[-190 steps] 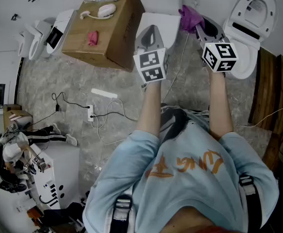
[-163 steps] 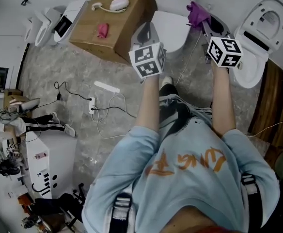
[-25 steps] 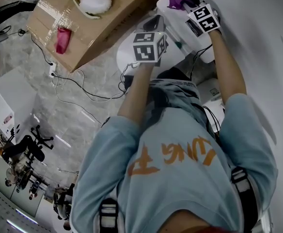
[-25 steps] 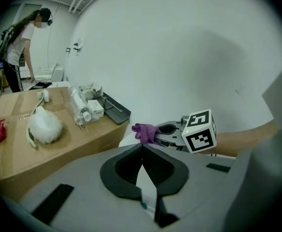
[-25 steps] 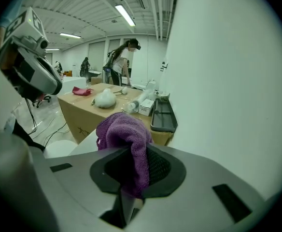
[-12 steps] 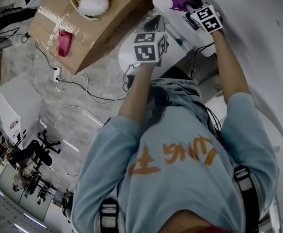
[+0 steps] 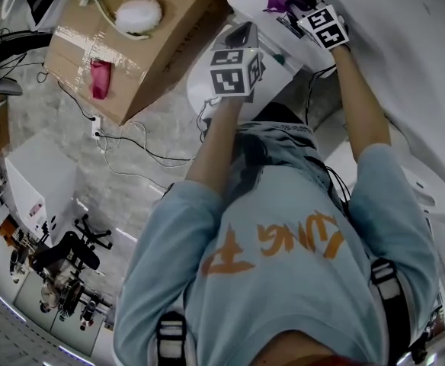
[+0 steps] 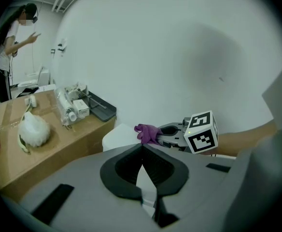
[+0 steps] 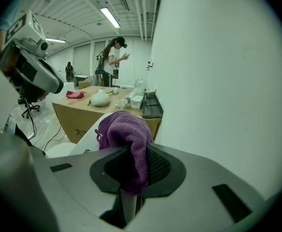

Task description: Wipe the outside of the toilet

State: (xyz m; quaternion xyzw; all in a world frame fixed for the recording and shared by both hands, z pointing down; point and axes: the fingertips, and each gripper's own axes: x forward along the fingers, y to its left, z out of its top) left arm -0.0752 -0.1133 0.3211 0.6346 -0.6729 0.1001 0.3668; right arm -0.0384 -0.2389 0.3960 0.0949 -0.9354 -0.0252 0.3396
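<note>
Along the right of the head view: plain white wall (image 7: 413, 44). Against it: white ceramic toilet (image 7: 198, 82), seat lid down, tank lid close to the wall. Just left of the toilet: large brown cardboard box (image 7: 142, 56), taped across the top. Over the closed seat lid: left gripper (image 8: 142, 149), jaws pressed together, nothing between them. Out over the tank lid, beside the wall: right gripper (image 9: 133, 163), jaws clenched on a purple towelling cloth (image 9: 126, 129). Cloth bunched above the jaw tips, hanging down between them, and lying at the wall-side end of the tank lid. Contact between cloth and lid not discernible. On the box top: white fluffy pad (image 7: 137, 15). Well apart from it, towards the box's near edge: small pink item (image 7: 99, 78), kind not determinable.
</note>
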